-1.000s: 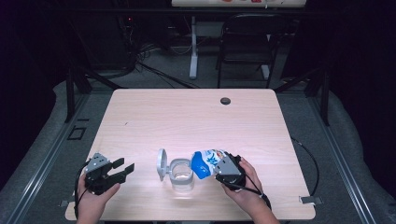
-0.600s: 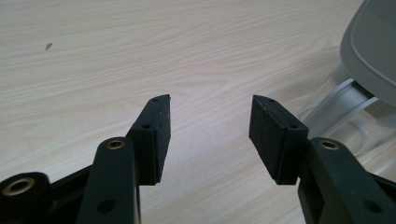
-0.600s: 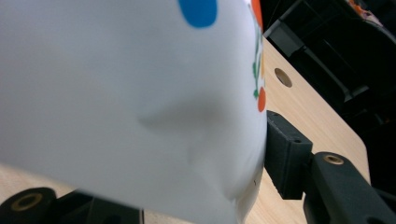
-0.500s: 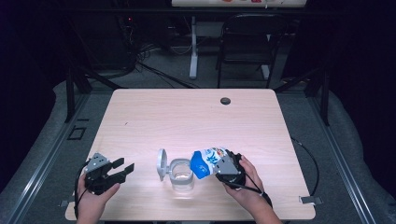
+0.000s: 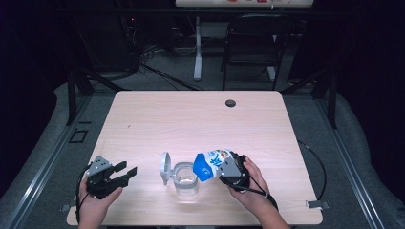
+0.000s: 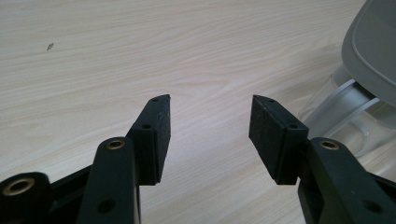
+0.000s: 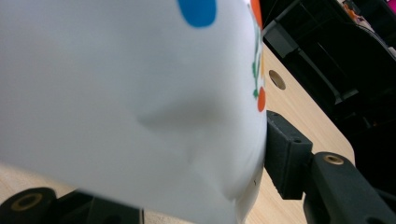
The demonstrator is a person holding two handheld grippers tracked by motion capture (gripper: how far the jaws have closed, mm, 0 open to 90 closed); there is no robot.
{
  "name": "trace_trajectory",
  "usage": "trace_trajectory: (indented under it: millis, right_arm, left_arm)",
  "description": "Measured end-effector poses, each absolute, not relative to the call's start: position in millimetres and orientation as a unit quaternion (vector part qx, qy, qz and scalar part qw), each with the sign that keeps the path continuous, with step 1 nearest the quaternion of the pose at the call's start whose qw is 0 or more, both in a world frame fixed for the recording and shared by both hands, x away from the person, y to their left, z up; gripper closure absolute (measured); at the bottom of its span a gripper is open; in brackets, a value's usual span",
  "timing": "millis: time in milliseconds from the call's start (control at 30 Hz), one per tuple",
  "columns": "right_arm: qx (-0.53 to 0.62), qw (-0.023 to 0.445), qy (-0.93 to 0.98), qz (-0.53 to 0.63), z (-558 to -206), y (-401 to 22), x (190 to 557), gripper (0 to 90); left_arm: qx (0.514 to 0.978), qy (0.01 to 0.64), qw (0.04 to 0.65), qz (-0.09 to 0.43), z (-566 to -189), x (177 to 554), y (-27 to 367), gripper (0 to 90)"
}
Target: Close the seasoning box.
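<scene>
The right tool (image 5: 228, 168) is clenching a white-and-blue pouch (image 5: 210, 163), its jaws pressing into the pouch's soft sides; in the right gripper view the pouch (image 7: 126, 93) is bulging against the right-hand pad (image 7: 285, 149). The pouch is lying tilted, its blue end hanging over the rim of a clear container (image 5: 185, 179) that is standing on the worktop (image 5: 191, 119) near the person's edge. The container's grey lid (image 5: 165, 166) is standing flipped open on its left side. Whether anything is pouring out of the pouch is hard to tell from the high view, as that spot is small and glaring.

The left tool (image 5: 120, 173) is resting released, its jaws spread wide with nothing between them, over bare worktop well to the left of the container. In the left gripper view, the left tool (image 6: 209, 122) is pointing toward the container (image 6: 345, 112), with the lid (image 6: 373, 46) showing at the right edge.

Beyond the worktop, a dark chair (image 5: 250, 47) is standing on the floor.
</scene>
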State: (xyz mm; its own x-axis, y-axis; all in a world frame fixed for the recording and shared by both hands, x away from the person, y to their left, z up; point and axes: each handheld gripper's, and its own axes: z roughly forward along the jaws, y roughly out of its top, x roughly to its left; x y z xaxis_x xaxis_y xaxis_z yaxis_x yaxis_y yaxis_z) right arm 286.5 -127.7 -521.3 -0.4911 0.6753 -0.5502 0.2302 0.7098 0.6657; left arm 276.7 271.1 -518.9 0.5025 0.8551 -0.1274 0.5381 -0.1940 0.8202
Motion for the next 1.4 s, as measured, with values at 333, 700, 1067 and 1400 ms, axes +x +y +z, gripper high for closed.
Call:
trace_trajectory:
  millis: [333,700,1067,1400]
  right_arm:
    - [0.265,0.43,0.823,0.26,-517,-124,288,48.2]
    - [0.25,0.447,0.821,0.251,-515,-120,291,48.2]
    - [0.228,0.463,0.828,0.219,-509,-119,291,48.3]
    - [0.205,0.481,0.828,0.202,-507,-118,292,48.5]
  left_arm:
    - [0.75,0.465,0.433,0.184,-519,276,271,49.0]
    - [0.749,0.466,0.434,0.184,-519,277,272,49.0]
    - [0.75,0.465,0.434,0.184,-519,277,272,49.0]
    - [0.75,0.463,0.435,0.183,-519,277,272,49.0]
